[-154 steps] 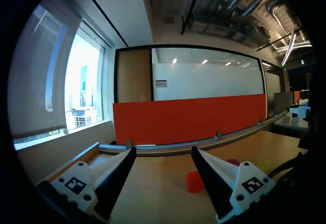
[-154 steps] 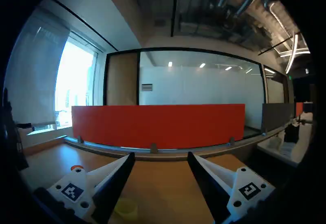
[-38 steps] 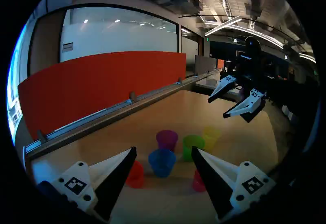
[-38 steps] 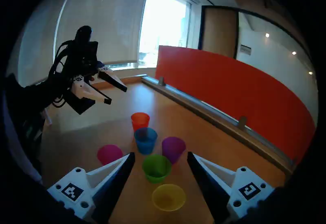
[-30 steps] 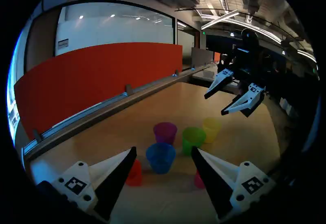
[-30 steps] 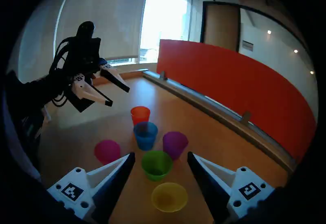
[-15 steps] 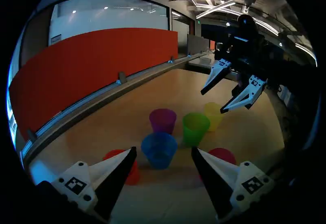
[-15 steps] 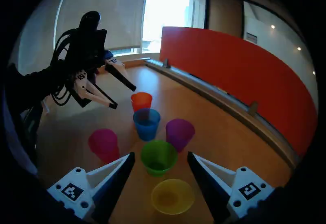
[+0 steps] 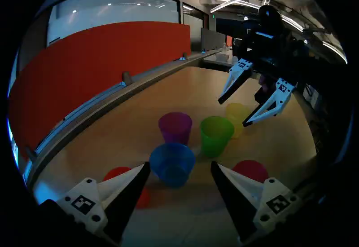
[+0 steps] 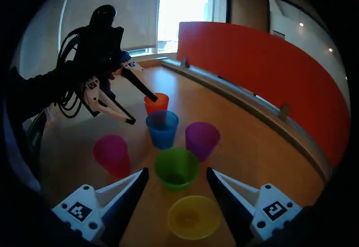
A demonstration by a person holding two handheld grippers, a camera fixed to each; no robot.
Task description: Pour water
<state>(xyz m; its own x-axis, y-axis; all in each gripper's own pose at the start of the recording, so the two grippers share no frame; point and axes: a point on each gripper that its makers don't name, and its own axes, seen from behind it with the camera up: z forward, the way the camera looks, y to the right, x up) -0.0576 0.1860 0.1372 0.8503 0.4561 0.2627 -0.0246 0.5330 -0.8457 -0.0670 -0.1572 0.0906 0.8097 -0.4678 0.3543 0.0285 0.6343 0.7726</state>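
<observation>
Cups, six of them, stand upright in a close cluster on the wooden tabletop (image 10: 251,157); in the right gripper view your right tool (image 10: 176,170) has its fingers spread wide and grips nothing; the green cup (image 10: 177,168) sits at 12 o'clock, just ahead of the gap between them; the yellow cup (image 10: 194,217) lies at 6 o'clock from the green one, low between the two fingers; the blue cup (image 10: 162,128) is at 11 o'clock from the green, the purple cup (image 10: 202,139) at 1 o'clock, the pink cup (image 10: 111,155) at 9 o'clock and a little apart; the orange cup (image 10: 157,104) stands just behind the blue one. Your left tool (image 10: 144,111) hangs over the far side of the cluster at 10 o'clock in that view, fingers spread and empty; one tip is at the orange cup's rim, the other between blue and pink; in the left gripper view the blue cup is nearest, at 12 o'clock, in line with the gap of those spread fingers, and the right tool hovers by the yellow cup at 2 o'clock; you cannot tell whether any cup holds water; an orange partition (image 10: 278,67) runs along the tabletop's edge.
</observation>
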